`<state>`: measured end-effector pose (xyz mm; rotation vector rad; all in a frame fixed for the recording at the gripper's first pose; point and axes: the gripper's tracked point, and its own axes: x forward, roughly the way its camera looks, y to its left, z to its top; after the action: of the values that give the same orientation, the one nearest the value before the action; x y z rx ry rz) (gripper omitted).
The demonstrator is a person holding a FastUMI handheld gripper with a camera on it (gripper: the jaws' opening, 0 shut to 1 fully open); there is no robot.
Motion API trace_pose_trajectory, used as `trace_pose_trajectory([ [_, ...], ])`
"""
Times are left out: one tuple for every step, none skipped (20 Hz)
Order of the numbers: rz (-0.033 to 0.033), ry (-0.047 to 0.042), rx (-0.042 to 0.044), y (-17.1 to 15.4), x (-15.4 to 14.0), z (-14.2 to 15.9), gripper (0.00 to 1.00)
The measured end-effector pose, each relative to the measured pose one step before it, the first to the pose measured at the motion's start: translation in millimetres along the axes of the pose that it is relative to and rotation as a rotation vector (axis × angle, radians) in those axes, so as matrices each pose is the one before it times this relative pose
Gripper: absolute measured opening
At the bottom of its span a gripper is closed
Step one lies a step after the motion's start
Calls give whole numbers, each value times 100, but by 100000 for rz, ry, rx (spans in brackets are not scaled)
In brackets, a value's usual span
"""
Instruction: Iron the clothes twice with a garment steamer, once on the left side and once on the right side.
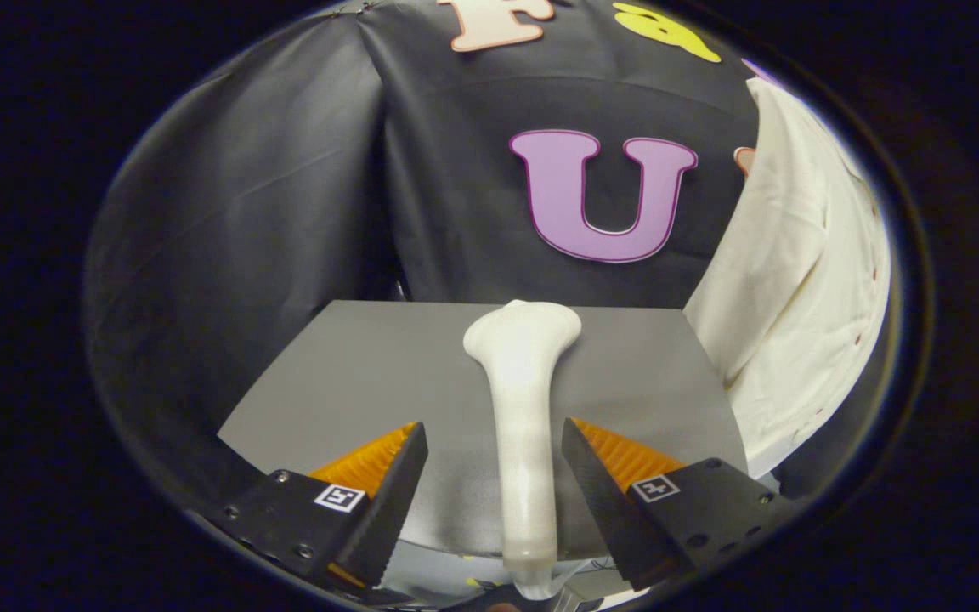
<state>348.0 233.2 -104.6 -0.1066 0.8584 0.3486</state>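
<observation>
A white garment steamer (523,399) lies on the grey table (353,382), its handle running back between my fingers and its wide head pointing away toward the booth wall. My gripper (494,446) stands open, one finger on each side of the handle with a gap to both. A cream-white garment (795,280) hangs to the right, beyond the table's right edge.
Black cloth walls close in the booth behind and to the left of the table. The table's far edge lies just beyond the steamer's head. Bare grey surface spreads to either side of the steamer.
</observation>
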Motion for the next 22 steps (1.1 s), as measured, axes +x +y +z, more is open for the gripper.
trace_pose_trajectory([
  [-910, 727, -1547, -90, 612, 343, 98],
  [-691, -105, -617, -148, 611, 342, 98],
  [-252, 1940, -576, -284, 476, -63, 97],
  [-532, 1972, 1383, -306, 277, -275, 94],
  [-344, 2641, 1208, -168, 665, -313, 91],
  [1859, 1921, -597, 130, 268, -190, 87],
  [404, 2132, -1068, 18, 233, -407, 85],
  [-20, 1170, -981, 110, -42, -291, 84],
  [258, 893, -1755, 283, 59, -293, 76],
  [-1206, 85, -291, -639, 75, -308, 69],
  [80, -1459, 3653, -535, 933, 61, 57],
  [315, -380, 2625, -45, -288, -220, 54],
  [129, -1640, 452, 13, -453, 278, 51],
  [404, -2144, -735, 88, -142, 373, 47],
  [1528, -2509, -1190, 123, -383, 397, 44],
  [1710, -2055, 517, 83, -386, 388, 44],
  [1992, -2953, 2115, 177, -314, 393, 44],
  [3851, -1171, 853, 301, -659, -8, 44],
  [2637, -4301, 2944, 237, -655, 594, 44],
  [-969, -1622, 4832, -300, -746, -39, 43],
  [-3335, -3340, 5515, -1210, -748, 571, 43],
  [-1655, -1802, 2540, -633, -396, 187, 43],
])
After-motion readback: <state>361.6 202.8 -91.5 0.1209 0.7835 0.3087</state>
